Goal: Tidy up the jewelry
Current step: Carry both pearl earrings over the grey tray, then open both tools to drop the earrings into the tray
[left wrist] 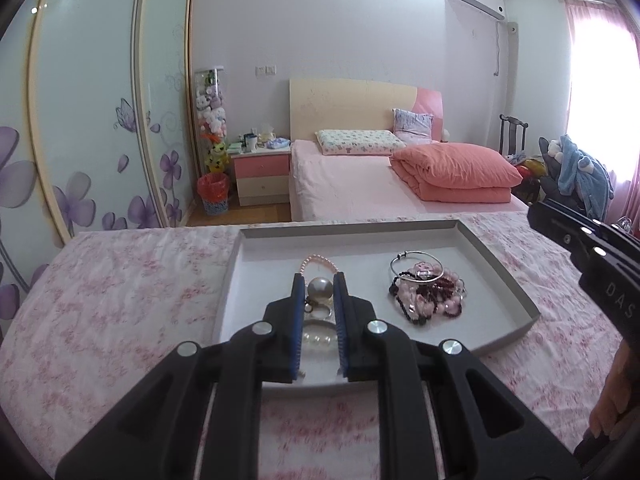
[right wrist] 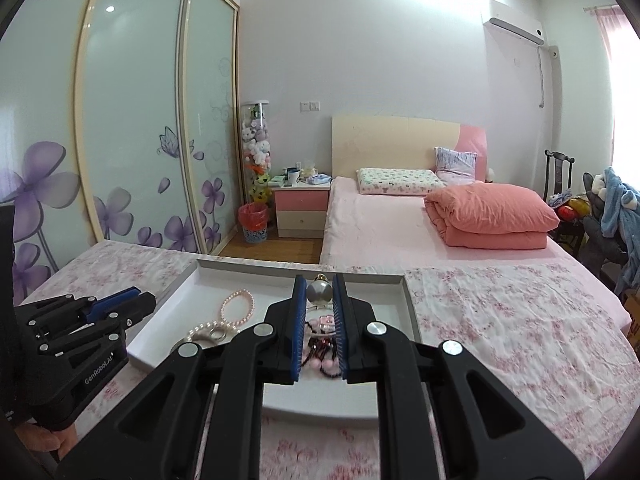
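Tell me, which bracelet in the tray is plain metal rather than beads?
The silver bangle, a thin bare hoop lying on the dark-and-pink bead pile; the pink pearl strand is beaded.

We hold our left gripper (left wrist: 319, 280) tilted downward, its blue-padded fingers (left wrist: 298, 312) drawn close together with only a narrow slot between them. Our right gripper (right wrist: 319, 280) points the same way beside it, fingers (right wrist: 340, 312) equally near closed. What seems to be our right hand (left wrist: 612, 396) shows at the frame edge, gripping its handle.
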